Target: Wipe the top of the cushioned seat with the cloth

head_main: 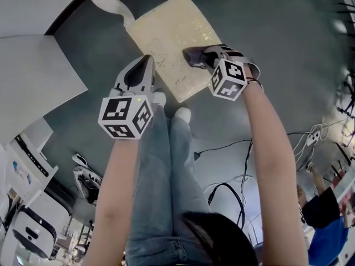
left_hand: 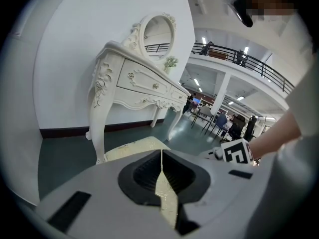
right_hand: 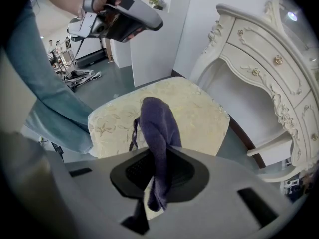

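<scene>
— Where is the cloth [right_hand: 157, 126]?
— Between the jaws of the right gripper [right_hand: 160, 171], which are clamped on it. Its purple end sticks out past them, over the cream cushioned seat [right_hand: 202, 116]. I cannot tell whether it touches the cushion.
— And the left gripper [left_hand: 162, 171]?
— Jaws pressed together with nothing between them, just beside the seat's edge.

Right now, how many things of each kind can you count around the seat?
2 grippers: left gripper, right gripper
1 purple cloth
1 cushioned seat
1 white dressing table
Total: 5
</scene>
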A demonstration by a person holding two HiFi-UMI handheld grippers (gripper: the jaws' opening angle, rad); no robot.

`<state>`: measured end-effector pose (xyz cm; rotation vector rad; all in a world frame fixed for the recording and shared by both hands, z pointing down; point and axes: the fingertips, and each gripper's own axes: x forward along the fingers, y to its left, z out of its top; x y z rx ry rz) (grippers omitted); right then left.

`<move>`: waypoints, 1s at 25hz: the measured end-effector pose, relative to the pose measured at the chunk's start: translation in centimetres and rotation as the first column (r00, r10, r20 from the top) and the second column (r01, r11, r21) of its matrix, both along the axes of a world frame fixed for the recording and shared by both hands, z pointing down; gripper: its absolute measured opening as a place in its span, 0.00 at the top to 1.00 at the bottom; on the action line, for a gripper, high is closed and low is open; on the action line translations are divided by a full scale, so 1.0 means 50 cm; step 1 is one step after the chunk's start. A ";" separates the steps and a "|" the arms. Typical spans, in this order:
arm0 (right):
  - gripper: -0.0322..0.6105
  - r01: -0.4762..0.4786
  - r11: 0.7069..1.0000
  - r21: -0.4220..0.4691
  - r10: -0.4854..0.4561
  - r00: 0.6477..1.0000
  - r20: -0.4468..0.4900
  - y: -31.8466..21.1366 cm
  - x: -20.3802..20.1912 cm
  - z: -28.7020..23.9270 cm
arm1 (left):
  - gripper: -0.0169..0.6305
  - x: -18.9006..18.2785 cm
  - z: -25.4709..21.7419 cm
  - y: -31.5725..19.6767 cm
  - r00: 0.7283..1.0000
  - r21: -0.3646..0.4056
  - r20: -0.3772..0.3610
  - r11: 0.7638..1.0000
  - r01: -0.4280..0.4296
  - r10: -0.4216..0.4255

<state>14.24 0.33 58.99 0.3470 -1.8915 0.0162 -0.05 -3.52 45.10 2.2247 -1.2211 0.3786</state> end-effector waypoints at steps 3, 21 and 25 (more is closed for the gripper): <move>0.89 -0.012 1.000 0.002 0.012 1.000 0.005 0.024 0.009 0.002 | 0.96 0.000 0.006 0.017 1.000 -0.002 -0.003 1.000 0.007 -0.007; 0.89 -0.051 0.998 -0.029 0.052 0.999 0.005 0.144 0.059 0.001 | 0.96 0.019 0.006 0.052 0.998 -0.014 0.000 0.998 -0.056 0.056; 0.89 -0.071 0.997 -0.034 0.071 0.997 0.007 0.172 0.066 0.008 | 0.96 0.014 0.002 0.052 0.998 -0.014 -0.001 0.998 -0.057 0.057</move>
